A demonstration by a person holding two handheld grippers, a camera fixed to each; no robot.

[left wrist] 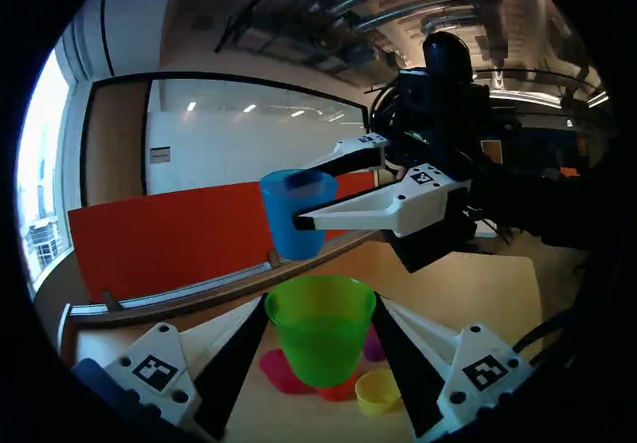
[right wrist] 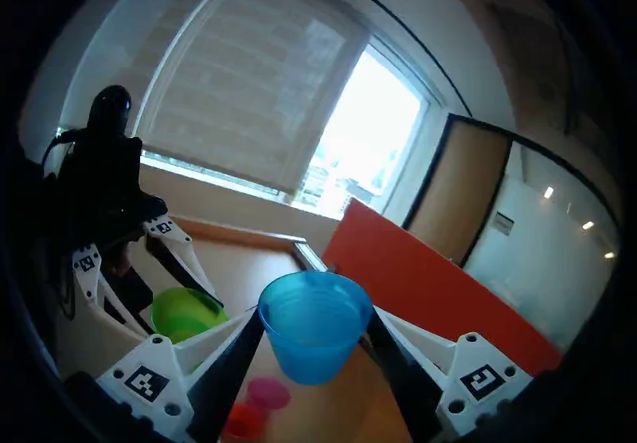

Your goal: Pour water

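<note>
Here, green cup (left wrist: 321, 327) above wooden table (left wrist: 478, 284), red partition (left wrist: 175, 240) alongside.

left gripper view: sat close behind green cup (left wrist: 322, 339), faced right gripper (left wrist: 296, 201) and far partition (left wrist: 175, 236) | right gripper view: sat close behind blue cup (right wrist: 314, 323), faced window (right wrist: 366, 140) | shared: both cups

The left gripper (left wrist: 319, 315) clamps an upright green cup (left wrist: 322, 351) between both fingers. Above it, the right gripper (left wrist: 301, 200) grips a blue cup (left wrist: 288, 236). A pink cup (left wrist: 280, 370) and a yellow cup (left wrist: 377, 391) sit on the table (left wrist: 478, 284) below.
</note>
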